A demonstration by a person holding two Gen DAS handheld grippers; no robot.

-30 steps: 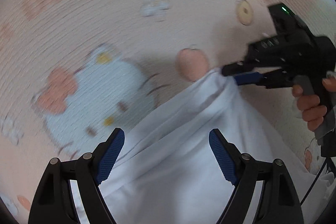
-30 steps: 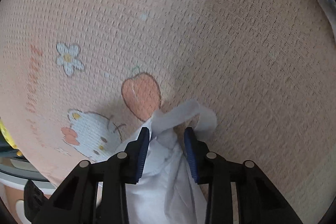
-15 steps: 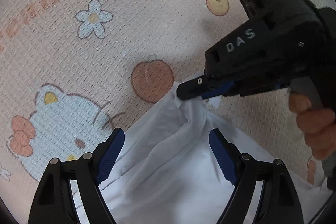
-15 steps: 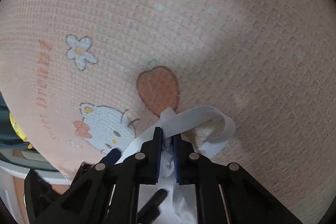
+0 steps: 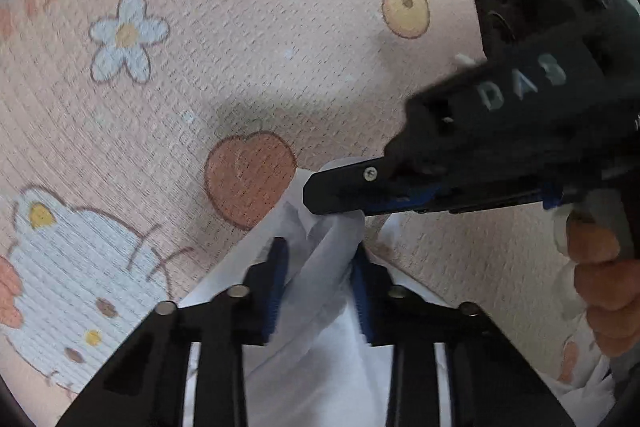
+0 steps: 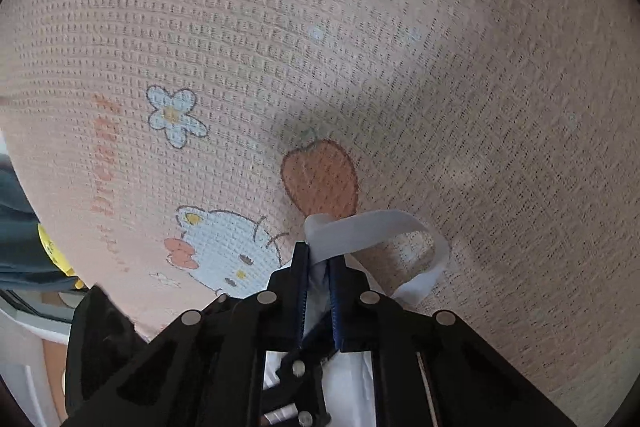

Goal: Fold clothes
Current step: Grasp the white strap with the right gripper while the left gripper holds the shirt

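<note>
Both grippers pinch the same bunch of the white garment [image 5: 320, 367] above the pink blanket [image 5: 240, 67]. The left gripper [image 5: 318, 267] has its fingers pressed on the cloth. The right gripper [image 6: 319, 267] is closed tight on the edge strip.

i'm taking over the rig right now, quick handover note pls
Left gripper: fingers closed in on a bunch of the white garment, looks gripped.
Right gripper: shut on the garment's edge, a white strap loop poking past its tips.
Both grips sit close together, beside the orange fruit print on the pink blanket.
Done: both grips taken. Left: the folding itself; no finished fold in view.
</note>
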